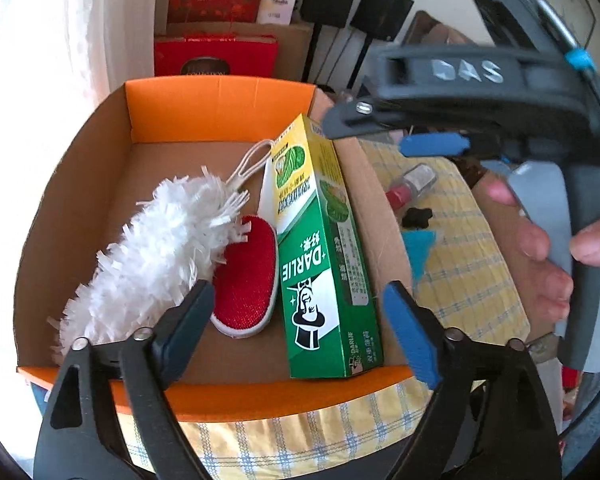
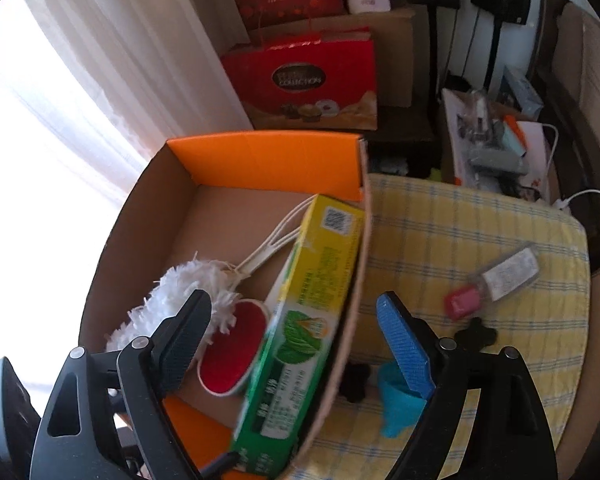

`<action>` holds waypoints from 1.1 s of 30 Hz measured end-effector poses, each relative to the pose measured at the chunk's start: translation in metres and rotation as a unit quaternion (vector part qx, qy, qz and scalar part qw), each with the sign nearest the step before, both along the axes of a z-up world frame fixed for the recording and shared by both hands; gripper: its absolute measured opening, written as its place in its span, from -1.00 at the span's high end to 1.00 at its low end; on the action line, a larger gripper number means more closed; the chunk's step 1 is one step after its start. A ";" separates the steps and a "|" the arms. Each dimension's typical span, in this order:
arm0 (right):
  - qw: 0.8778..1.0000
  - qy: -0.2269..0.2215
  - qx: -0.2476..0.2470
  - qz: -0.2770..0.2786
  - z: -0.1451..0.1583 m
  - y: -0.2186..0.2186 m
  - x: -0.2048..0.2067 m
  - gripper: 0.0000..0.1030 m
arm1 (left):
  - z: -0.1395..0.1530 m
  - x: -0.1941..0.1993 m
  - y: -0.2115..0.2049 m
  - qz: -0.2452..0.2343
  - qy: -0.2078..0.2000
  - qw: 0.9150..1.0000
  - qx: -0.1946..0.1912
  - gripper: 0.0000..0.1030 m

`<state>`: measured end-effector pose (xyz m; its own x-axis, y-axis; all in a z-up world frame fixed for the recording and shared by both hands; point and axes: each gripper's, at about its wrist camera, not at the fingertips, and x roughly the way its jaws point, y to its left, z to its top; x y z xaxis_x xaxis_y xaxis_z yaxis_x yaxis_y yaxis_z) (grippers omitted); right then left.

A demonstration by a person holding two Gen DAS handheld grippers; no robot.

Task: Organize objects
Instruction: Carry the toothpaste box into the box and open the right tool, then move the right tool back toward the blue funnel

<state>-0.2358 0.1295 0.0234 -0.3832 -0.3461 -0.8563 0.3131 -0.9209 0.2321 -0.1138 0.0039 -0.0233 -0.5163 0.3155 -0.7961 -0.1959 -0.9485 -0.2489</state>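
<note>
An orange cardboard box (image 1: pixel 220 98) (image 2: pixel 260 156) holds a white fluffy duster (image 1: pixel 156 248) (image 2: pixel 180 284), a red oval brush (image 1: pixel 248 276) (image 2: pixel 232 352) and a green Darlie toothpaste box (image 1: pixel 324 264) (image 2: pixel 300 332) leaning on its right wall. On the yellow checked cloth (image 2: pixel 460 232) right of the box lie a small bottle with a red cap (image 2: pixel 496 276) (image 1: pixel 412 184), a blue funnel (image 2: pixel 396 404) (image 1: pixel 420 248) and two black pieces (image 2: pixel 476 332). My left gripper (image 1: pixel 300 324) is open above the box's near edge. My right gripper (image 2: pixel 296 332) is open over the box's right wall; it also shows in the left wrist view (image 1: pixel 432 146).
Red gift boxes (image 2: pixel 304 76) and a brown carton stand behind the box. A curtain (image 2: pixel 100 60) hangs at the left. Clutter with a white cable (image 2: pixel 500 140) sits past the cloth's far right edge.
</note>
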 end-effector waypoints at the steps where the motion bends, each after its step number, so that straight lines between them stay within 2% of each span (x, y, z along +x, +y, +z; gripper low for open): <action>1: 1.000 0.002 -0.002 -0.001 0.002 0.004 0.001 -0.69 | 0.002 0.002 0.001 0.001 0.001 1.000 0.002 -0.70; 5: 1.000 0.013 -0.007 -0.008 0.011 0.025 0.008 -0.69 | 0.005 -0.006 0.003 -0.001 0.000 1.000 0.008 -0.72; 7: 1.000 0.020 -0.002 -0.011 0.014 0.034 0.013 -0.69 | 0.006 -0.009 0.004 -0.001 0.003 1.000 0.011 -0.90; 10: 1.000 0.025 0.006 -0.018 0.014 0.048 0.019 -0.69 | 0.014 -0.014 0.010 -0.001 0.006 1.000 0.020 -0.92; 20: 0.998 0.016 0.006 -0.053 -0.002 0.095 0.030 -0.69 | 0.026 -0.016 0.022 0.009 0.021 0.999 0.026 -0.99; 26: 0.997 0.014 0.021 -0.069 -0.016 0.115 0.035 -0.69 | 0.031 -0.019 0.034 0.008 0.031 0.999 0.004 -0.99; 33: 0.997 0.009 0.040 -0.070 -0.039 0.123 0.041 -0.69 | 0.032 -0.026 0.043 0.007 0.032 0.999 0.001 -1.00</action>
